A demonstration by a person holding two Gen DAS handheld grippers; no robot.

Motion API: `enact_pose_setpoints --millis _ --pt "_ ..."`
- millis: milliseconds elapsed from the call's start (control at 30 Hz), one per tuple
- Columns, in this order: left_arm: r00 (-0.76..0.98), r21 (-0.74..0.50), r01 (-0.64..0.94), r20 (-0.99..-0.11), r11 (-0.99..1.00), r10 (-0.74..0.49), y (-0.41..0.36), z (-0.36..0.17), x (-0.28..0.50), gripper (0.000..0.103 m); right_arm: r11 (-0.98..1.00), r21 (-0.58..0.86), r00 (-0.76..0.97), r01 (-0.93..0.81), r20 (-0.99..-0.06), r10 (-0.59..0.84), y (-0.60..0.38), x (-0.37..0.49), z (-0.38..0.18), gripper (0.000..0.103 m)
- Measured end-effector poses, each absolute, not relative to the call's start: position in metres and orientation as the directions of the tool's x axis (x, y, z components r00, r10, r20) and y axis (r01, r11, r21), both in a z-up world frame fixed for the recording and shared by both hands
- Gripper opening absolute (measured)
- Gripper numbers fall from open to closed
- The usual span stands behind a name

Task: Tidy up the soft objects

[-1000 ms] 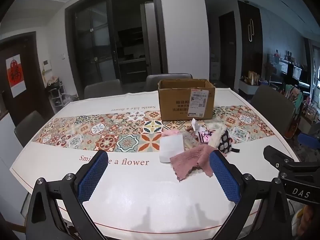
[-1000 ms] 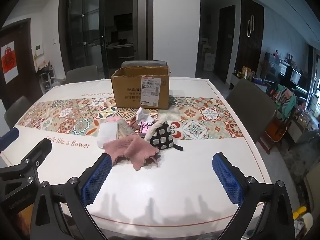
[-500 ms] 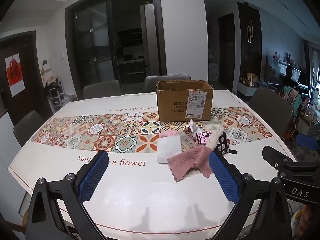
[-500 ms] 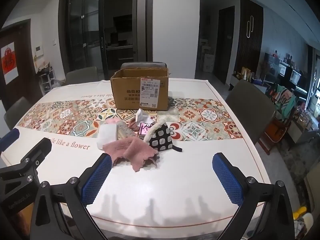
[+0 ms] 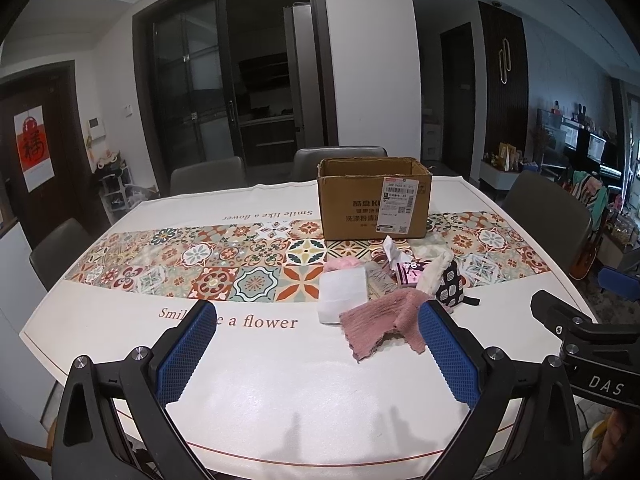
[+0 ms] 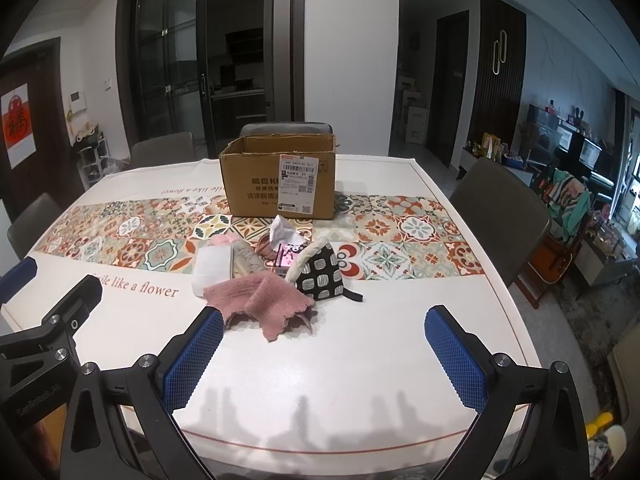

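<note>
Nothing looks sorted yet, judging from how things lie. Table [image 5: 120, 328] carries everything: white cloth with a tiled floral runner across the middle. Cardboard box [image 5: 374, 200] stands open-topped on the runner at the far side; its inside is not visible from either wrist view, so cannot tell if anything is in it. All the soft objects sit in one loose cluster just in front of the box, none held.

Cluster, biggest first: pink knit cloth [image 6: 260, 294] crumpled at the near edge of the pile, closest to both claws. Black-and-white patterned pouch [image 6: 320, 274] just beside it on the right, cream lining showing, dark strap trailing onto the table. White folded pad [image 5: 343, 295] at the left, touching the pink cloth. Pale printed cloth [image 6: 247, 261] between pad and pouch. Pink tissue pack [image 6: 286, 254] behind, white tissue sticking up. Small pink fluffy item [image 5: 342, 264] at the back left, type unclear.

Left claw [image 5: 316, 354] is spread wide, empty, hanging over the near table edge. Right claw [image 6: 324, 358] likewise wide apart, empty, aimed at the pile.

Likely remaining: every item, presumably into the box; pink cloth seems the easiest first pick.
</note>
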State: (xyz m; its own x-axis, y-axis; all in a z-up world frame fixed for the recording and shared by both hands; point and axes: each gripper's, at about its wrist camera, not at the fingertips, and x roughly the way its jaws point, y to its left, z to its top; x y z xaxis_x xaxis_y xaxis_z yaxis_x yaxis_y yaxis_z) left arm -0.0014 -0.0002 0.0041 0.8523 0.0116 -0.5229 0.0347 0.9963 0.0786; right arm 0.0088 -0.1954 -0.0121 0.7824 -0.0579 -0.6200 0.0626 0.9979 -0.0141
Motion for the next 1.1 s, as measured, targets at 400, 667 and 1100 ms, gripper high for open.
enact_pose_setpoints --millis 400,667,1100 --pt "0.853 0.080 0.033 -0.521 0.996 0.014 0.0008 0.0018 -0.0010 0.103 0.998 -0.014 0.782 0.065 -0.621 -0.059 -0.1946 0.0095 -0.0120 0.102" --pt "0.852 0.080 0.034 -0.523 0.996 0.013 0.0012 0.0010 -0.0001 0.103 0.998 -0.014 0.782 0.064 -0.620 -0.059 -0.1937 0.0100 -0.0121 0.102" --pt "0.851 0.079 0.034 -0.526 0.996 0.012 0.0015 0.0004 -0.0002 0.103 0.998 -0.014 0.781 0.062 -0.622 -0.058 -0.1970 0.0083 -0.0126 0.102"
